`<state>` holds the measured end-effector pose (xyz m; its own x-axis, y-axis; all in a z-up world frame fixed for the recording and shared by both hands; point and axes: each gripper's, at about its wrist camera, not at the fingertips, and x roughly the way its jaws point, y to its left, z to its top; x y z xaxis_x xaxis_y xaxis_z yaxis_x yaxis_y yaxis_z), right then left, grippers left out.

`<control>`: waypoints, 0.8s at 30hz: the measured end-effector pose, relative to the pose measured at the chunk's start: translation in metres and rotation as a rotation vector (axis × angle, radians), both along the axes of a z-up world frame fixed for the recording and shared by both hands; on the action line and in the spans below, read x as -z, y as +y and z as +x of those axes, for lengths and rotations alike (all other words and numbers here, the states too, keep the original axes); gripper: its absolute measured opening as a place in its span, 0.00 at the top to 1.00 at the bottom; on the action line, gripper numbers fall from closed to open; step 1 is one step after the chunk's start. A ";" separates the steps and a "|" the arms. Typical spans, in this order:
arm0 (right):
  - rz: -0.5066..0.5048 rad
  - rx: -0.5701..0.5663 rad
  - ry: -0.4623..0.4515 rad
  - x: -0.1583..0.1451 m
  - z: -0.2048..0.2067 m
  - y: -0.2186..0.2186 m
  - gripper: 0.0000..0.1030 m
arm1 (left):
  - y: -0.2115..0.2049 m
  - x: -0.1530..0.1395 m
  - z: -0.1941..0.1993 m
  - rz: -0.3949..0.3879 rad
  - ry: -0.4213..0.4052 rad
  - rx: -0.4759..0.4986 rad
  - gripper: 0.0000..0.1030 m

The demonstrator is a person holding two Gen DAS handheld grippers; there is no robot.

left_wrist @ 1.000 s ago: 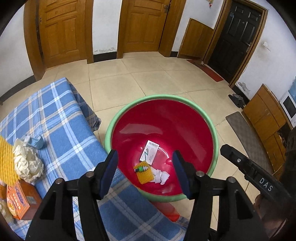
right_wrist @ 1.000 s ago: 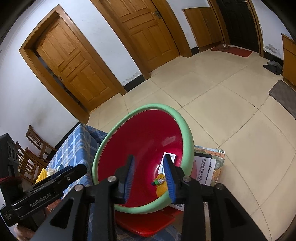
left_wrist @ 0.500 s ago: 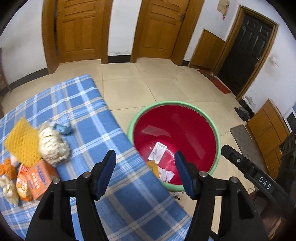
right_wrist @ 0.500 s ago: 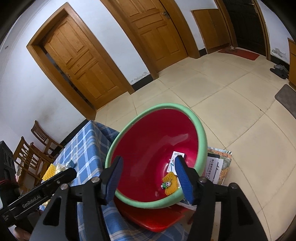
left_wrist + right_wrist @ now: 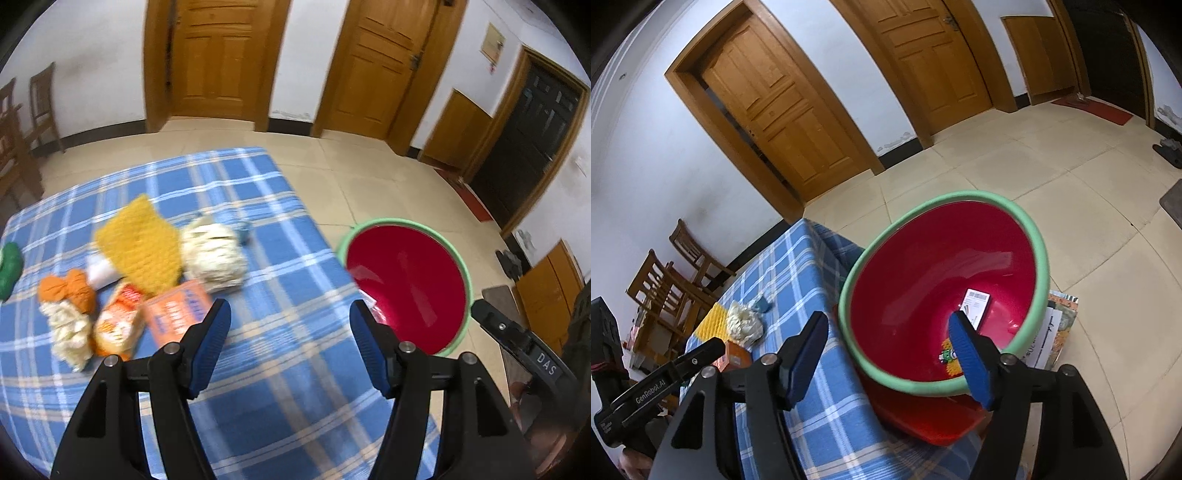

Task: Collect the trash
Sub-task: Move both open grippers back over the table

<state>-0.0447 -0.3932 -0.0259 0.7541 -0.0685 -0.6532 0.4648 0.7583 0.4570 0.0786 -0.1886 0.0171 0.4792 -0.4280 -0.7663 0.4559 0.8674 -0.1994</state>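
Floor-side red basin with white card

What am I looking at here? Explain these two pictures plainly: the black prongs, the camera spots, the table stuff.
No robot: a person carries two tools, each with a camera looking along its prongs. One picture comes from the left hand-held gripper, open and empty over the blue checked tablecloth. There lie a yellow foam net, crumpled paper and orange snack packets. The other comes from the right hand-held gripper, also open and empty, its jaws just widened, facing the red basin, which holds a white card.
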 end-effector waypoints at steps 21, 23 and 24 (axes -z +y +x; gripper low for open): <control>-0.019 -0.111 0.040 -0.001 0.021 0.049 0.29 | 0.128 0.008 0.023 0.024 -0.032 -0.320 0.35; -0.021 -0.122 0.048 0.000 0.023 0.053 0.29 | 0.137 0.013 0.026 0.027 -0.028 -0.340 0.35; -0.023 -0.127 0.052 0.001 0.025 0.056 0.28 | 0.140 0.015 0.027 0.027 -0.025 -0.349 0.35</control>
<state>-0.0199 -0.3371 -0.0270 0.7227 0.0099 -0.6910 0.3870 0.8226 0.4165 0.1061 -0.0487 0.0025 0.6115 -0.2153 -0.7614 0.1357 0.9765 -0.1672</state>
